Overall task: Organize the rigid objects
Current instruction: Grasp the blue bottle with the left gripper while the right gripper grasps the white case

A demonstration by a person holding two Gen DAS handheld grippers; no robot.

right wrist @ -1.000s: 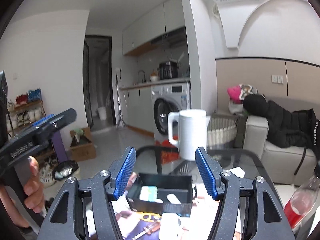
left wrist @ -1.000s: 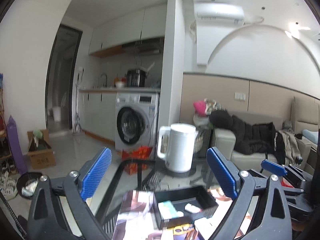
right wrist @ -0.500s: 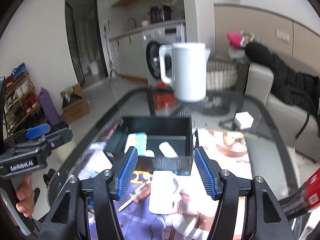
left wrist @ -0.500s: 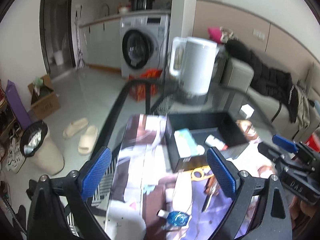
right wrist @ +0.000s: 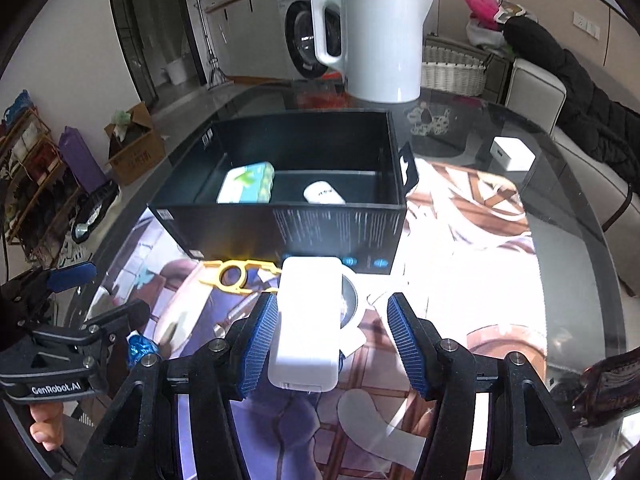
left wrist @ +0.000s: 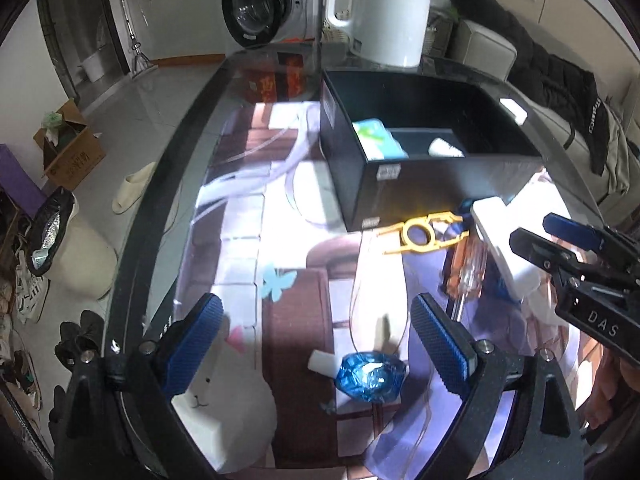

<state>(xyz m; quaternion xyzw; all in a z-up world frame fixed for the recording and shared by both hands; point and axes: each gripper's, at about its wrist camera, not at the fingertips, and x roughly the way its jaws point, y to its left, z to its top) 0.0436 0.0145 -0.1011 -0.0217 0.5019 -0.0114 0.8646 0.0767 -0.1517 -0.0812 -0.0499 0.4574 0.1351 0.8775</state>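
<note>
Bright glare on the glass table (right wrist: 560,208), edges perhaps motion-blurred.

box (right wrist: 280,232) black | kettle (right wrist: 380,40) white | mug (right wrist: 308,320) white | opener (right wrist: 240,276) yellow

Both grippers have tipped from facing the room to looking down on the tabletop (right wrist: 560,184). The right gripper (right wrist: 334,334) has come down over the white mug (right wrist: 308,320), which now lies between its jaws, the left pad close against its side. The left gripper (left wrist: 320,344) has descended above the blue-capped bottle (left wrist: 370,372); its jaws are closing slightly.
</note>
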